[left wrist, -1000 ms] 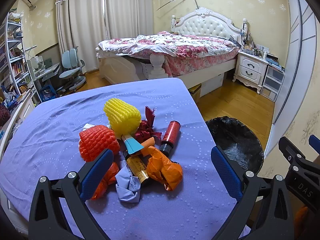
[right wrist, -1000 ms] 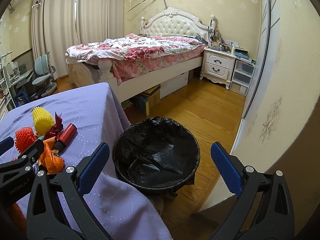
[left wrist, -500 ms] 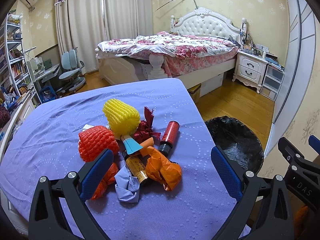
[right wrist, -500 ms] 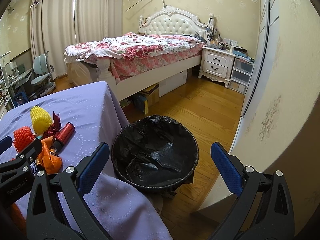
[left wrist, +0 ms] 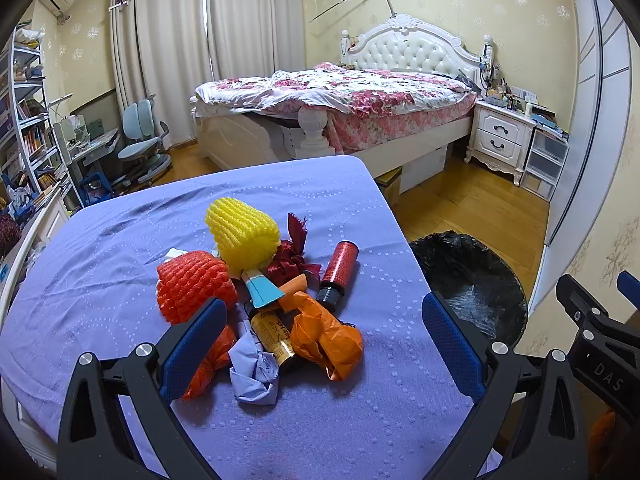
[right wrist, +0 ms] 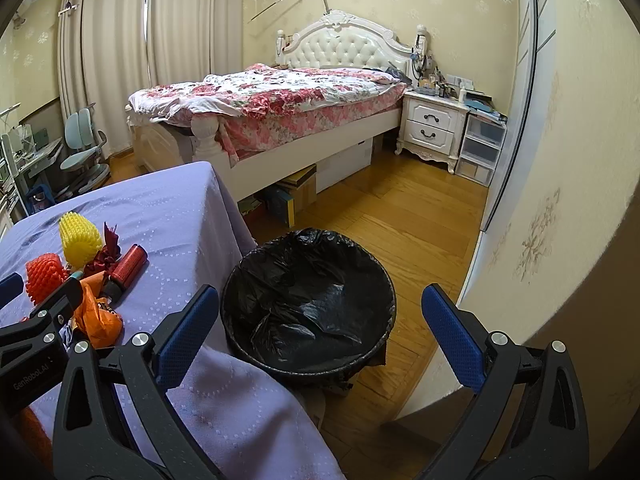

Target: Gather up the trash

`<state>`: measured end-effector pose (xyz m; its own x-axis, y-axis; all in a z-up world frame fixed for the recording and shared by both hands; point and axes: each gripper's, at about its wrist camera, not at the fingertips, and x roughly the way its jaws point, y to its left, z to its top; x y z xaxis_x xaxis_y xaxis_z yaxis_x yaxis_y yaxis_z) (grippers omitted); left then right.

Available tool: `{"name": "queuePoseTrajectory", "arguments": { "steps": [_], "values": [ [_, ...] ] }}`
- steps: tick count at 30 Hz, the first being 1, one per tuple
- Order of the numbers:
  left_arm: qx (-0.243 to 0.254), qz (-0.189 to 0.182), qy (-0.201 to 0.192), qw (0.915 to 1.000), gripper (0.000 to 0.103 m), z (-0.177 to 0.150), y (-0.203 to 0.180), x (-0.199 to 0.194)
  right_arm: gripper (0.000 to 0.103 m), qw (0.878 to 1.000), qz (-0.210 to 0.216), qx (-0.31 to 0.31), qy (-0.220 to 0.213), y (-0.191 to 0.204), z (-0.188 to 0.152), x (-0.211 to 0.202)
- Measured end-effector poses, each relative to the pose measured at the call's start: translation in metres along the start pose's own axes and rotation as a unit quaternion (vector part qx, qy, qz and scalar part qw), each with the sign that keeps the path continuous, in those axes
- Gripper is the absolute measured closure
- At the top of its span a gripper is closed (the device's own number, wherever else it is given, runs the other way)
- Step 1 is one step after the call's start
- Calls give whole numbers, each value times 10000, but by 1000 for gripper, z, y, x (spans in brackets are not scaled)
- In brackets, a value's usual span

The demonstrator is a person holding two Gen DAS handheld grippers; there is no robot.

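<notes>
A heap of trash lies on the purple-clothed table (left wrist: 120,240): a yellow foam net (left wrist: 242,232), a red foam net (left wrist: 192,284), a dark red ribbon (left wrist: 290,258), a red cylinder bottle (left wrist: 338,270), an orange bag (left wrist: 326,332), a brown bottle (left wrist: 274,334) and a lilac paper wad (left wrist: 254,374). My left gripper (left wrist: 320,344) hangs open just in front of the heap, holding nothing. My right gripper (right wrist: 320,340) is open and empty above the black-lined trash bin (right wrist: 308,304) on the floor right of the table. The heap (right wrist: 92,276) also shows at left in the right wrist view.
Beyond the table stand a bed (left wrist: 340,96) with a floral quilt, a white nightstand (left wrist: 502,138) and plastic drawers (left wrist: 546,160). A desk chair (left wrist: 142,148) and bookshelves (left wrist: 28,128) are at left. A wall (right wrist: 560,160) runs close on the right of the bin.
Both views shifted slightly; the heap sits a touch left in the right wrist view. Both grippers stay open and nothing on the table has moved.
</notes>
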<state>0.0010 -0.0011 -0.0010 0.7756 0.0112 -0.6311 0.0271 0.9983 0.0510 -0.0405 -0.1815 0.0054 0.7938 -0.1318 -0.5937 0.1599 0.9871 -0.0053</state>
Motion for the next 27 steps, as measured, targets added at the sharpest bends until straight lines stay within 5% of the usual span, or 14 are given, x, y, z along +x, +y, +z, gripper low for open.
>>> {"name": "queuePoseTrajectory", "arguments": {
  "steps": [27],
  "values": [
    [4, 6, 9, 10000, 6, -2, 4, 1, 4, 10000, 7, 17, 17, -1, -1, 1]
  ]
}}
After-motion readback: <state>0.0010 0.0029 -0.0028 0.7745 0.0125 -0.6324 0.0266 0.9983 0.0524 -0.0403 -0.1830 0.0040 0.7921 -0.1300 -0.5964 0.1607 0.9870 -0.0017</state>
